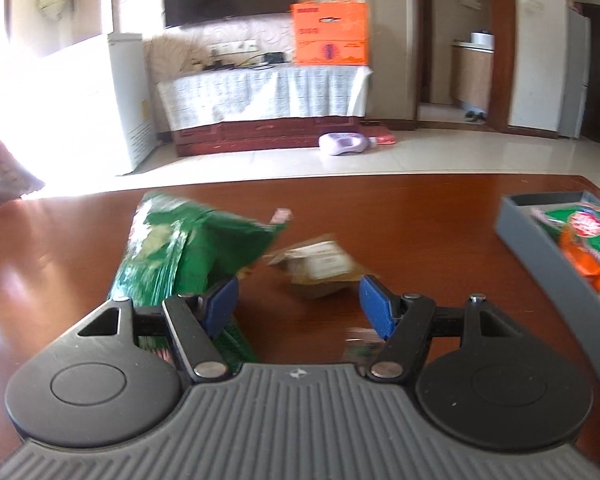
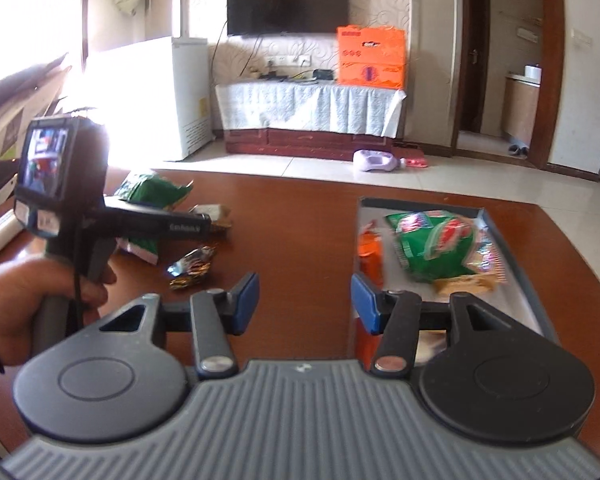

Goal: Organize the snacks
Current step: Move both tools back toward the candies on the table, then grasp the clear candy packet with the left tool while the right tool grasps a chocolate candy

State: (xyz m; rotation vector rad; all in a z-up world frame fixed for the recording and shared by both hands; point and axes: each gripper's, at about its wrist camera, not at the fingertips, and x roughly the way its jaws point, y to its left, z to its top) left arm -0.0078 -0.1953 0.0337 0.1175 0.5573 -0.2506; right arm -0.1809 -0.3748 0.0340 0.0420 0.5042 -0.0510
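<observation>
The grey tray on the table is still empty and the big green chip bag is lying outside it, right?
Not quite. The grey tray already holds snacks, including a green packet, as the right wrist view shows. The big green chip bag does lie outside it on the table.

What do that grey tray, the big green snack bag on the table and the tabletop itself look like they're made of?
Grey tray: probably moulded plastic, with a matte, even grey wall and no shine.
Big green snack bag: thin plastic or foil film, crinkled, with glossy highlights along the creases.
Tabletop: reddish-brown wood or a wood-look veneer under a glossy finish, since it mirrors the window light. Which of the two cannot be told.
</observation>
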